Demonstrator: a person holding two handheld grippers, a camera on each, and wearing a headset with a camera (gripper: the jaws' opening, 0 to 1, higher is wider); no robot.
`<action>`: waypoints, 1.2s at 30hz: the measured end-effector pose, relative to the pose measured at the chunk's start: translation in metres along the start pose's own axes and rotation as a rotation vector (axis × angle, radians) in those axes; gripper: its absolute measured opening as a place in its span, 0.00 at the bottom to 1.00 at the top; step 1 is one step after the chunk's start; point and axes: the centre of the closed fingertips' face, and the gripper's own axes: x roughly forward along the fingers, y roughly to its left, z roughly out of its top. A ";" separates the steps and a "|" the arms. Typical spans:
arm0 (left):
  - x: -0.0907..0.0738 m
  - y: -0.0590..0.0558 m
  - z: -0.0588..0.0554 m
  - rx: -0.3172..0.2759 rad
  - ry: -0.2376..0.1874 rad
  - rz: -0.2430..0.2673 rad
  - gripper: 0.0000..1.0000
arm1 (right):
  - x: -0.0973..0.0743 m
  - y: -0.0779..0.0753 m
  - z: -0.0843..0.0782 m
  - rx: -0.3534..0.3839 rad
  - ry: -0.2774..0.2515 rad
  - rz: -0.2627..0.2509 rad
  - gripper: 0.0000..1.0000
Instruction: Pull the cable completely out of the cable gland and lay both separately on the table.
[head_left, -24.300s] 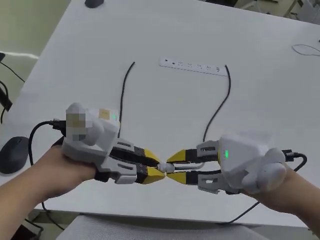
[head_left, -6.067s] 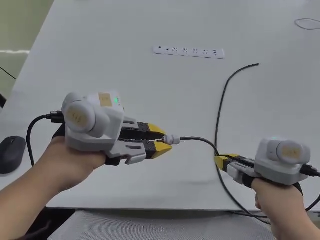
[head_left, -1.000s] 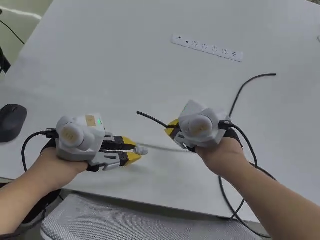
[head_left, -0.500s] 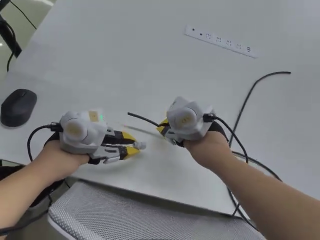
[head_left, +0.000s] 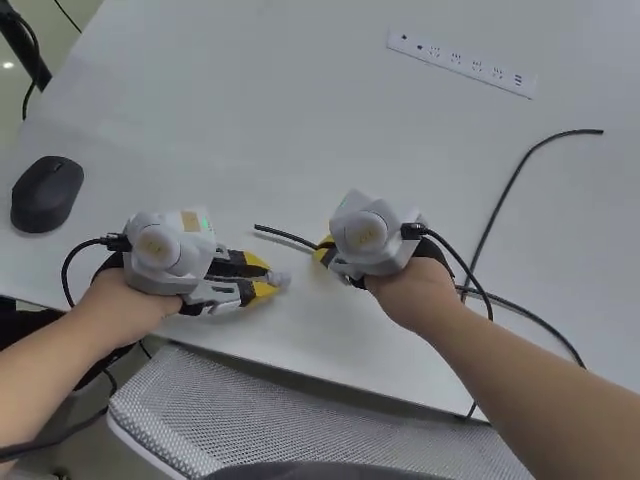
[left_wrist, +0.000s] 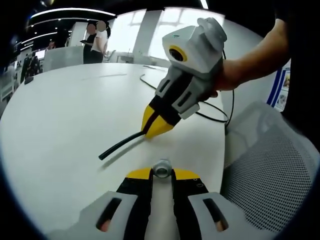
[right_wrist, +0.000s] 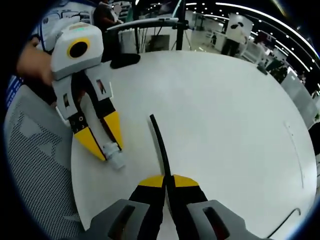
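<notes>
Nearest, a grey mesh chair seat (head_left: 250, 420) sits just under the near edge of the white tabletop (head_left: 200, 120). Just past that edge, the left gripper (head_left: 264, 277) has its yellow-tipped jaws closed on a small pale cable gland (head_left: 279, 279). The gland pokes out beyond the tips, low over the surface; whether it touches cannot be told. Just beside it, the right gripper (head_left: 322, 252) points toward the left one, its jaws pinched tight around a black cable (head_left: 290, 238). The cable's free end reaches out over the tabletop, clear of the gland. Beyond the right hand, black cable curves away toward the far right corner. A dark mouse (head_left: 47, 192) rests by the left edge, and a white power strip (head_left: 462, 62) lies near the far edge.
</notes>
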 end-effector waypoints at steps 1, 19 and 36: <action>0.000 0.000 0.000 -0.002 0.001 0.001 0.15 | 0.000 0.000 0.000 -0.002 0.000 0.000 0.00; 0.000 0.005 0.000 0.004 0.007 0.038 0.15 | 0.001 0.000 0.000 -0.022 -0.006 -0.005 0.01; 0.000 0.004 0.000 0.017 0.026 0.042 0.17 | 0.000 -0.004 0.002 -0.026 0.006 -0.014 0.05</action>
